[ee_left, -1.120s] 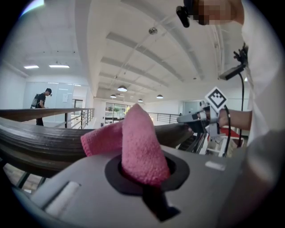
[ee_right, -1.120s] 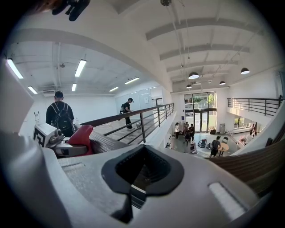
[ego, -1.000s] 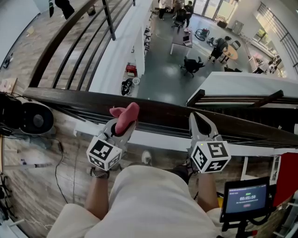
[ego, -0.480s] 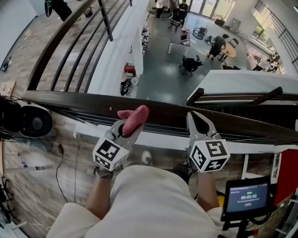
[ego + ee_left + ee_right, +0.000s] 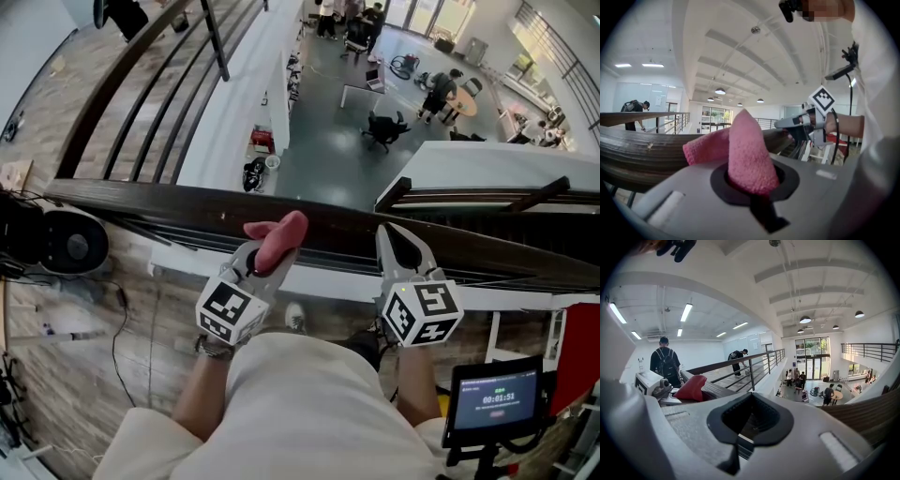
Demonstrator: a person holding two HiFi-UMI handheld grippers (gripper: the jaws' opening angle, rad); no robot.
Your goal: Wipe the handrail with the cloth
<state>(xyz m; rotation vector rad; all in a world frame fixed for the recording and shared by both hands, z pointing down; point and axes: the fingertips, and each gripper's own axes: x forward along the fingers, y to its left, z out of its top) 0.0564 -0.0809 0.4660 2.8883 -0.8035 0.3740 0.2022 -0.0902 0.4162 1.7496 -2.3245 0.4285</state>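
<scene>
1. Cloth [image 5: 277, 236]: pink and nubbly like terry. It is bunched into a soft cone with one flap folded to the left, and it lies against the top of the handrail [image 5: 159, 204].
2. Handrail: dark brown wood with a slight sheen and streaky grain. It is long and round-edged and runs left to right across the head view.
3. Left tool [image 5: 265, 253]: matte grey plastic with black pads, clenched on the cloth's lower end, which fills the hollow between its jaws.
4. Right tool [image 5: 401, 239]: the same grey plastic. Its jaws are closed together with nothing in the black-lined hollow, and its tip is over the handrail, apart from the cloth.
5. Marker cubes: a white cube on the left tool [image 5: 230, 312] and one on the right [image 5: 422, 316], each printed with black square patterns.
6. Screen [image 5: 495, 394]: small, dark and rectangular, at lower right. It shows a timer beginning 00:01, and the rest is too small to read.
</scene>
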